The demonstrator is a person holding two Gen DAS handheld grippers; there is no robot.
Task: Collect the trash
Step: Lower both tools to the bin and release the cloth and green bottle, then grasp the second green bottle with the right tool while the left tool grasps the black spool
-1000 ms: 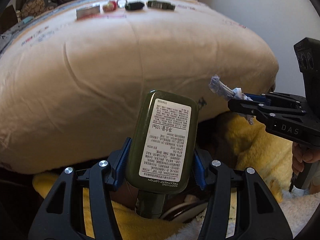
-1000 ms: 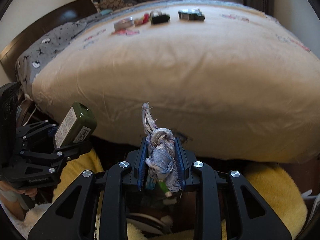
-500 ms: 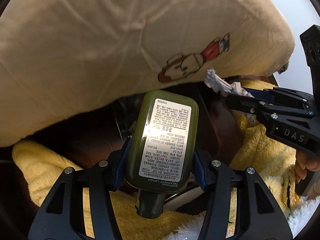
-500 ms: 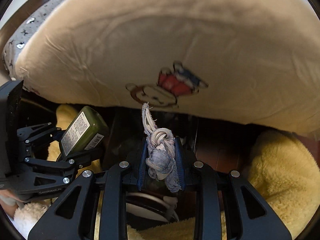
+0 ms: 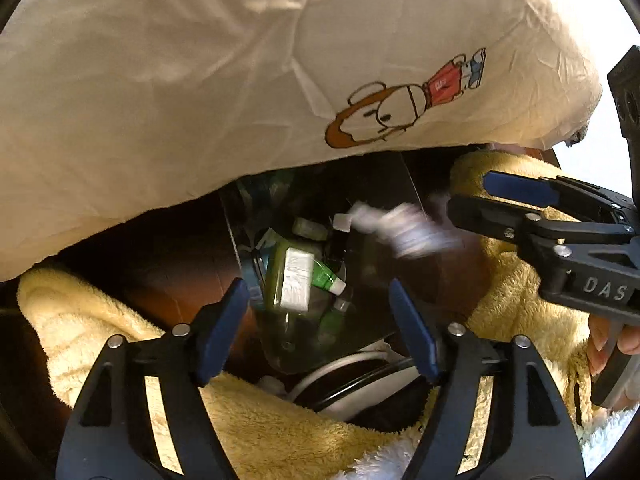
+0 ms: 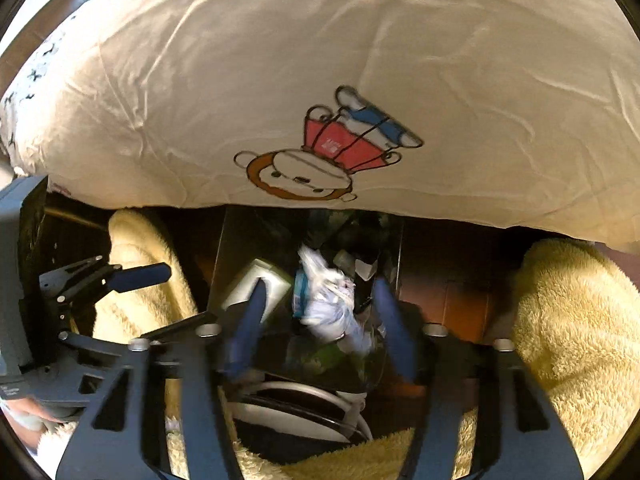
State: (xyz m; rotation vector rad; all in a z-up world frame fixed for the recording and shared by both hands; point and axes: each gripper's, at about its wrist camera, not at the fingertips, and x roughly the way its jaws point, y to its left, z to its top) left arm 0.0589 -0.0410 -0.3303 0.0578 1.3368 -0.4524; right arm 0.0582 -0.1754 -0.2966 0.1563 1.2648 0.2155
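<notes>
My left gripper [image 5: 318, 320] is open and empty above a clear trash bin [image 5: 384, 312] beside the bed. The green lotion bottle [image 5: 290, 278] is loose and blurred inside the bin mouth; it also shows in the right wrist view [image 6: 256, 284]. My right gripper [image 6: 316, 320] is open, and the crumpled white tissue wad [image 6: 330, 304] is blurred in the air between its fingers, free of them. The wad also shows in the left wrist view [image 5: 404, 226], left of the right gripper [image 5: 472, 196].
A cream duvet with a cartoon print [image 5: 404, 104] overhangs the bin from the bed. A yellow fluffy blanket [image 6: 568, 320] lies on both sides of the bin. A white round object [image 6: 304, 408] sits under the grippers. The bin holds other small trash [image 5: 324, 276].
Both grippers opened. The green bottle left my left gripper and dropped into the bin. The tissue wad left my right gripper and is falling. Both views tilted further down.
</notes>
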